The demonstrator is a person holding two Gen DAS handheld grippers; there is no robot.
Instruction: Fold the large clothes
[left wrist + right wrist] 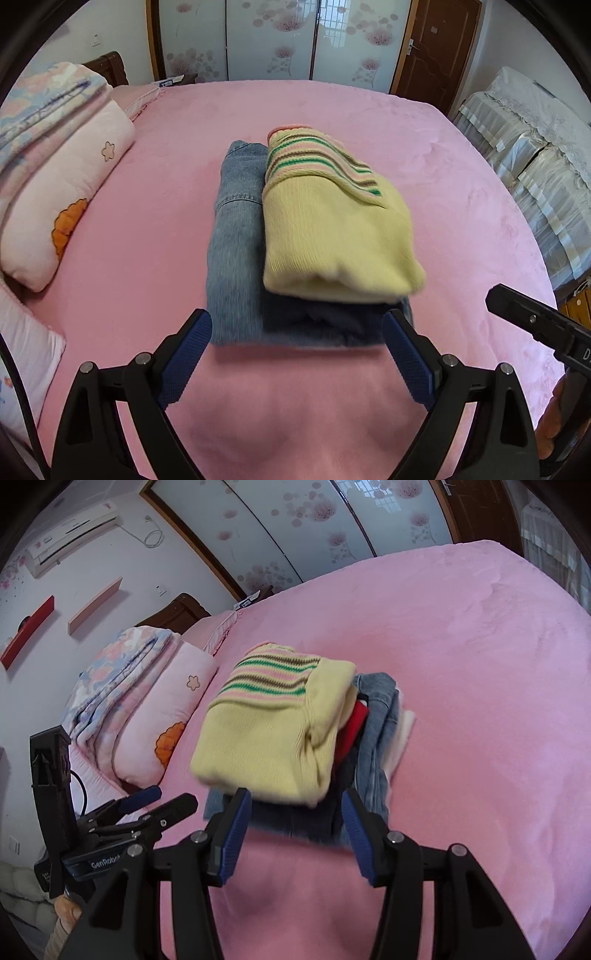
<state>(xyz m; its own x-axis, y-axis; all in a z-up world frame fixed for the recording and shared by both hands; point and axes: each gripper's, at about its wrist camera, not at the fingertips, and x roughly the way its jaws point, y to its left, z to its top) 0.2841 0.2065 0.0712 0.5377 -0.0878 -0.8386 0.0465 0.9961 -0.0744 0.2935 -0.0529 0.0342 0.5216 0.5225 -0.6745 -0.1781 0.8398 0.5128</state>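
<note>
While the folded yellow knit sweater with striped yoke (pixel 332 236) rests atop folded blue denim jeans (pixel 236 240) on the pink bed (pixel 461 177), my left tool (pixel 297 332) and right tool (pixel 295 808) stand apart, empty.

A bed (pixel 147 221) with a pink plush cover fills most of both views. At its head lies a pink pillow (pixel 62 206) with an orange flower print, and a folded floral quilt (pixel 48 99) rests on top of it. Behind the bed stand sliding wardrobe doors (pixel 269 37) with pink blossom patterns, beside a brown wooden door (pixel 436 48). White lace-covered furniture (pixel 535 147) sits near the far side. An air conditioner (pixel 74 531) hangs on the wall above a red shelf (pixel 27 631) and a pale shelf (pixel 94 605).
</note>
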